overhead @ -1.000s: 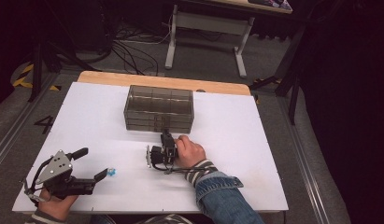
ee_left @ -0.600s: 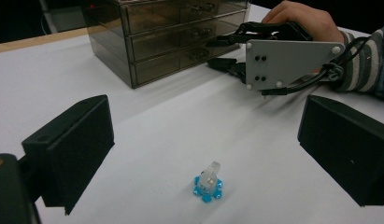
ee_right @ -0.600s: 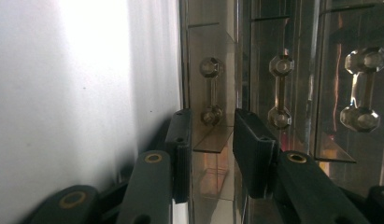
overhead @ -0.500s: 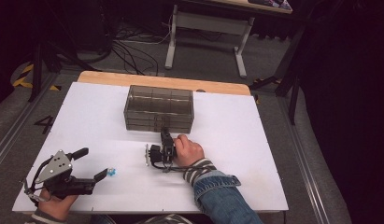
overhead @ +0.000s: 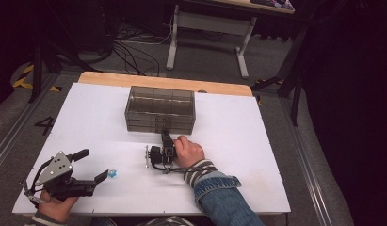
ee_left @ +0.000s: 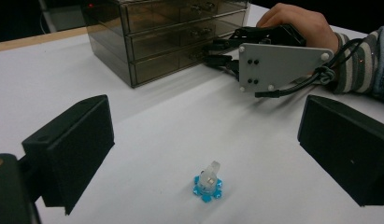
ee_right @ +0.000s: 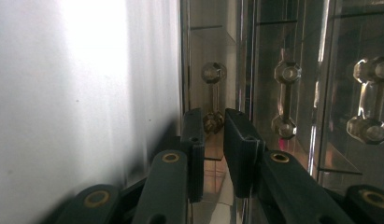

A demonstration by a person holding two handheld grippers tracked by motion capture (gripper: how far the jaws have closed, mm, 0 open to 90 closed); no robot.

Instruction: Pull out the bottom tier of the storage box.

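Pinching my right fingers [ee_right: 213, 140] shut on the bottom drawer's knobbed handle [ee_right: 213, 93]: hard, slick plastic, light drawer; left fingers [ee_left: 203, 154] gape empty.

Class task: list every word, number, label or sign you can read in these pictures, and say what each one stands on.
"4": a dark painted figure on the grey floor left of the white table.
The smoky transparent plastic drawer cabinet and the small blue-based clear piece carry no readable text.
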